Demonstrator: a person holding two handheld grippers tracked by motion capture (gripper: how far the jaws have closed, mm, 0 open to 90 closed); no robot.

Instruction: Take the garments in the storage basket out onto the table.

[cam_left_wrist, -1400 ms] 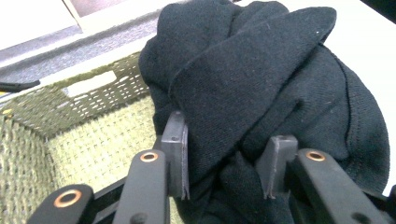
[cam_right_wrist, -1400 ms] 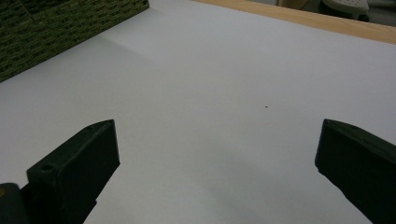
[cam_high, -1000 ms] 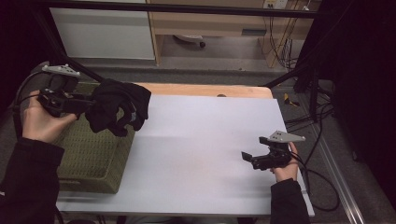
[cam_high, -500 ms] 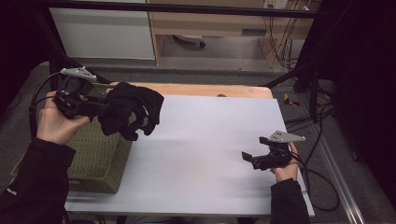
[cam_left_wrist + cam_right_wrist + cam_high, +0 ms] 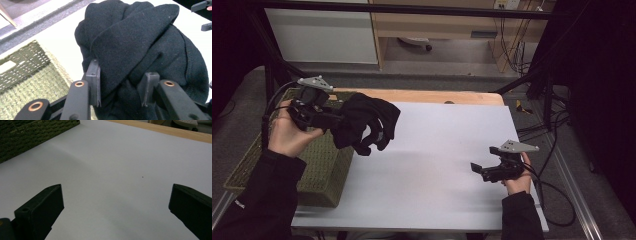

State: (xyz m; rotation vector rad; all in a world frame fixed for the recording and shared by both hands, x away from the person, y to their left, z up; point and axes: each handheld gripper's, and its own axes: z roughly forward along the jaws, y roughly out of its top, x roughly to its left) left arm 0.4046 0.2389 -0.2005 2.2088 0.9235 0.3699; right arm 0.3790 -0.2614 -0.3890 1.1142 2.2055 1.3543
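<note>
Black garment [image 5: 364,122], bunched knit cloth, is hanging in the air at the left, over the seam between the basket and the white sheet, touching neither as far as the high view shows.

Basket [image 5: 319,170]: green, woven, sitting at the left edge of the table, partly under the left hand.

Left gripper [image 5: 334,120] is pinching the garment; in the left gripper view its jaws are pressing into a thick fold of the cloth [image 5: 140,50], with more fabric bulging above and around them.

White sheet [image 5: 437,165] is covering the middle of the table, bare, with a wooden strip [image 5: 422,96] running along the far side.

Right gripper [image 5: 477,168] is resting low at the near right, well apart from the garment, jaws spread wide with only white sheet between them [image 5: 115,202].

Step in hand, as judged: carrying the garment from the basket toward the sheet. Next move likely calls for lowering it onto the open middle, then bringing the right gripper in to take a free edge so the bundle can be spread.
</note>
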